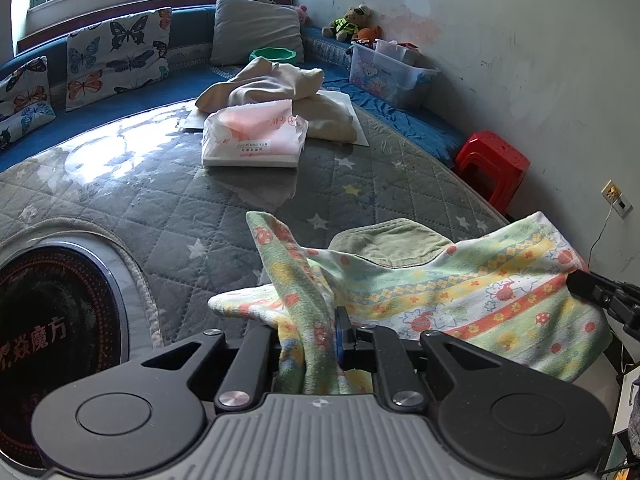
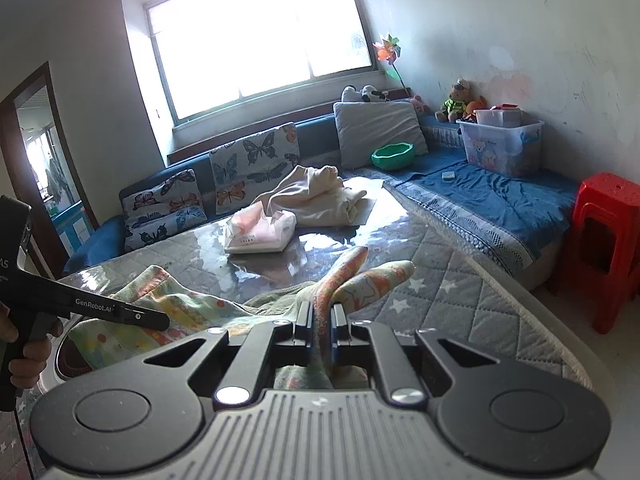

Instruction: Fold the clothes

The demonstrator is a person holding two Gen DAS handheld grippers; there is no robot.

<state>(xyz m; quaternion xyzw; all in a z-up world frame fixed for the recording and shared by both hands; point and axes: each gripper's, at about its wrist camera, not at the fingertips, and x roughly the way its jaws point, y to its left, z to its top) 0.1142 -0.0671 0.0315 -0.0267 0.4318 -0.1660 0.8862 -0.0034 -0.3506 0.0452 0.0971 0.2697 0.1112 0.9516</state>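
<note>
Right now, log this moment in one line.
left gripper: shut on towel | right gripper: shut on towel | towel partly lifted above table

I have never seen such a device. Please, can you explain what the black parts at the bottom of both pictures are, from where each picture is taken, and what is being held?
Each picture comes from a camera on a hand-held two-finger gripper. The left gripper and right gripper each pinch the same patterned towel, stretched between them over a quilted table cover. Farther back lie a tissue pack and a cream cloth. A person's hand holds the left gripper's handle.
</note>
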